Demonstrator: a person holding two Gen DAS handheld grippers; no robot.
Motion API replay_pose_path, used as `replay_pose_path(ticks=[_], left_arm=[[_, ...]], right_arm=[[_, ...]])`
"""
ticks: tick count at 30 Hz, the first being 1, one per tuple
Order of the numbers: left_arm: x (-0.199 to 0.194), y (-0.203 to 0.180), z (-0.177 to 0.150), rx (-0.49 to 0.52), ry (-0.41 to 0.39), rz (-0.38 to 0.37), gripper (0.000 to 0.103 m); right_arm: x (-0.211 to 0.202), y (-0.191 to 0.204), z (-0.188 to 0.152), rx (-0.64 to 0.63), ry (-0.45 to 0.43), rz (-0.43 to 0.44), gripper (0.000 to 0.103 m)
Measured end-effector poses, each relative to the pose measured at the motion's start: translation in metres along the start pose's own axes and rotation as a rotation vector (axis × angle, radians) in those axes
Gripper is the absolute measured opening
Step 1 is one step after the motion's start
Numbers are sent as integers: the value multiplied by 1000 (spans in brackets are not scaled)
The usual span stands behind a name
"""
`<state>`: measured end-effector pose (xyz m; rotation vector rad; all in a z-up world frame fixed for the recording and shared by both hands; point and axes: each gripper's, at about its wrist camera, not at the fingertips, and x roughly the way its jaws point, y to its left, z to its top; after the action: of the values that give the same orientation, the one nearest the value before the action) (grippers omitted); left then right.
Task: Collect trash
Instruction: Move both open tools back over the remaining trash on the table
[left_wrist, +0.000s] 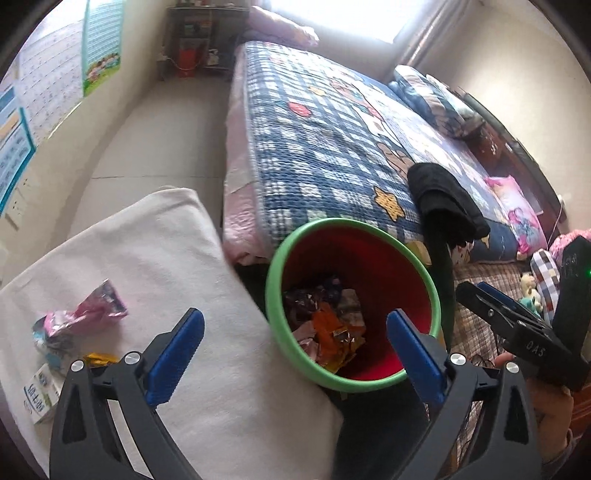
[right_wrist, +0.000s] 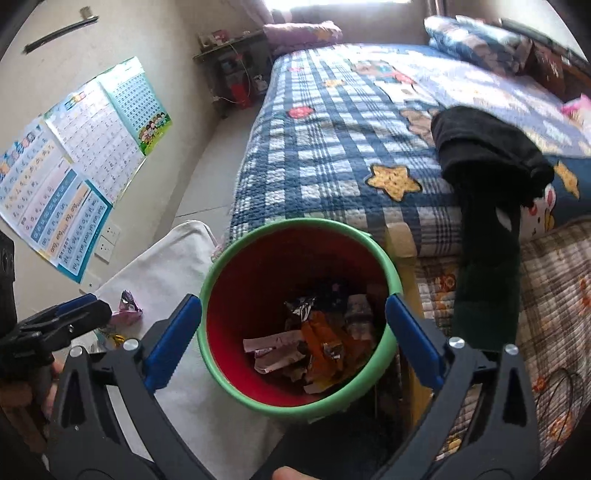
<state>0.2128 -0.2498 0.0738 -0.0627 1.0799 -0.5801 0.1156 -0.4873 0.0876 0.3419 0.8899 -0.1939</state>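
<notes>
Bedroom floor next to a bed (left_wrist: 317, 147) with a blue checked quilt, posters (right_wrist: 74, 177) taped on the wall. Right by the bed corner stands a red bin (right_wrist: 295, 258) with a green rim, and crumpled wrappers (right_wrist: 314, 343) sit piled in the bottom of it, orange, silver and pink ones. Left of the bin is a white cloth (left_wrist: 177, 266) spread flat, and more trash lies on it: a pink wrapper (left_wrist: 85, 317), a small gold one (left_wrist: 99, 358) and a little white carton (left_wrist: 40, 398) near the edge. Left claw (left_wrist: 295, 354) hangs over the cloth and bin rim, blue fingers spread wide, nothing in them. Right claw (right_wrist: 293, 343) hovers right above the bin opening, also spread wide and empty. Black clothes (right_wrist: 484, 147) are draped over the bed edge
</notes>
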Motion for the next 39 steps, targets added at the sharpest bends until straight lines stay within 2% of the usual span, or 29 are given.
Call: replay_pose_path(ticks=[11, 18, 29, 39], left_arm=[[-45, 48, -20, -72, -54, 40, 95], [-76, 90, -44, -123, -74, 84, 95], [-128, 174, -91, -254, -119, 183, 95], [-147, 221, -129, -337, -123, 227, 95]], right_arm=[[-2, 60, -10, -86, -10, 23, 98], [-4, 113, -15, -159, -34, 60, 98], [11, 200, -36, -276, 6, 136, 98], [20, 255, -56, -357, 43, 174, 98]])
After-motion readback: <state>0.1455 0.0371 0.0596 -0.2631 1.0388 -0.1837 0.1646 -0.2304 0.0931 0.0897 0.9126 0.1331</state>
